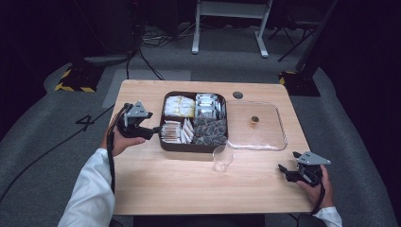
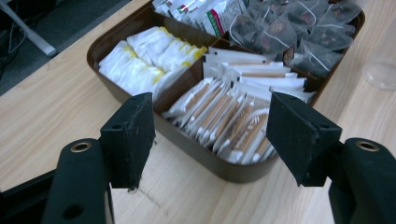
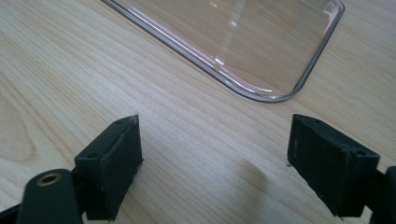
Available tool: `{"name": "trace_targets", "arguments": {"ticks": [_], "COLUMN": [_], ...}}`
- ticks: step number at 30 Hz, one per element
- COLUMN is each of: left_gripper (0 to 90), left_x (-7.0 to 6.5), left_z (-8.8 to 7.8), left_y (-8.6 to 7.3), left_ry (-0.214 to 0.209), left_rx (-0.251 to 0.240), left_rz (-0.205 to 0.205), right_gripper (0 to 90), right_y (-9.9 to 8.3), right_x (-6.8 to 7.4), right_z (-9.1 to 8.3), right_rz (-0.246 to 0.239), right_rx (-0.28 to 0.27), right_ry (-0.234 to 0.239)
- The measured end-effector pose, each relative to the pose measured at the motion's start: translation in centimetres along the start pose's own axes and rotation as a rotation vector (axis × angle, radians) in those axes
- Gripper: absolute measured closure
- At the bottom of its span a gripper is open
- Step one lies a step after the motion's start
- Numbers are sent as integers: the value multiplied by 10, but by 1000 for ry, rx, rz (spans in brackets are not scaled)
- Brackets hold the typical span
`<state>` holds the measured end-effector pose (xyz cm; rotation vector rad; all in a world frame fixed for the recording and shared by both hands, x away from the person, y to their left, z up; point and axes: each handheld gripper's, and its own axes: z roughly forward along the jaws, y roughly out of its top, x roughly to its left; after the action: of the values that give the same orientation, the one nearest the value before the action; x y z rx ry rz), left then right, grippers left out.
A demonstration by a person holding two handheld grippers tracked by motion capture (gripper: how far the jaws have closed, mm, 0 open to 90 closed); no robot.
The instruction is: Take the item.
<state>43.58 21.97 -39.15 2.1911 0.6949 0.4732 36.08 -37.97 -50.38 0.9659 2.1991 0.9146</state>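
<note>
Where the brown divided tray [image 1: 163, 142] sits at mid-table, the left gripper [image 1: 156, 129] is held level at its near-left compartment of paper sachets [image 2: 224, 116], jaws apart, nothing between them. Right gripper [image 1: 283, 169]: resting low near the table's right edge, jaws wide, empty, beside the clear lid [image 3: 261, 51].

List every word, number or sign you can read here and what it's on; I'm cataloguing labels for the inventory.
"4": marked in black on the grey floor, left of the table.
Green and red print on the packets in the brown tray's far compartment: too blurred to read.
White sachets with brown stripes: no legible text.
Yellow and black hazard stripes on a floor base: a sign, no words.
</note>
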Motion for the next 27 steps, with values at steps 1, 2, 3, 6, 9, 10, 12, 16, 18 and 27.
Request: {"name": "trace_targets", "arguments": {"ticks": [1,2,3,6,9,10,12,16,18,27], "left_gripper": [334,335,343,358,368,370,377,424,451,492], "left_x": [0,1,1,3,7,9,12,20,22,31], "left_z": [2,5,8,16,23,27,34,48,54,82], "left_y": [3,6,9,18,25,27,28,31,31,40], "left_ry": [-7,-10,-13,-16,-22,-20,-19,-10,-12,-41], "left_rx": [1,1,7,23,24,35,51,71,66,85], "left_rz": [-2,1,6,18,19,24,21,-2,-6,-19], "right_gripper": [180,181,181,181,181,181,181,181,180,181], "right_y": [0,0,0,0,0,0,0,0,0,0], "right_x": [0,0,0,0,0,0,-1,-1,-1,0], "right_z": [0,0,0,0,0,0,0,0,0,0], "right_rz": [0,0,-1,1,3,3,4,9,11,8], "right_rx": [0,0,0,1,1,1,2,5,5,4], "right_ry": [0,0,0,2,3,3,4,6,9,5]}}
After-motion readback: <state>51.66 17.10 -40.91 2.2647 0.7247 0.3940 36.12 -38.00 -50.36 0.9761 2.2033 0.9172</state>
